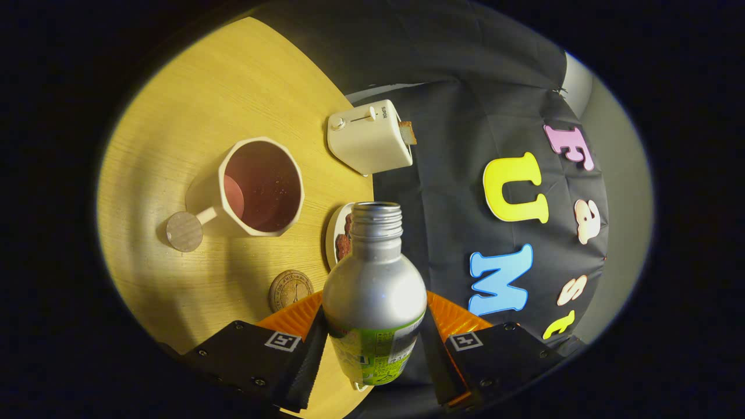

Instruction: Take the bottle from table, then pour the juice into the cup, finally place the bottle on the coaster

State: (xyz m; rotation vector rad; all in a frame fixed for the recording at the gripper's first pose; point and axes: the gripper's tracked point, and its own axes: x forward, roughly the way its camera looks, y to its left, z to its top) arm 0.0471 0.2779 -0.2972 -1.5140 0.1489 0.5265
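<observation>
The tool [373, 343] pinches the uncapped bottle [374, 279] between both fingers, tilted above the tabletop [192, 105]; pouring seems in hand, the cup [262, 186] holding dark juice; next, steer left to the coaster [290, 290].

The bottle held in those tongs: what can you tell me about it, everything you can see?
The bottle looks like brushed silver metal, with a rounded shoulder narrowing to a threaded neck. Its cap is off and the mouth is open. A green printed label wraps the lower body. The tongs are shut on it, one finger pressing each side at label height. It is lifted above the wooden table, its mouth pointing away from the tongs, with the cup off to one side and a small plate behind its neck.
</observation>
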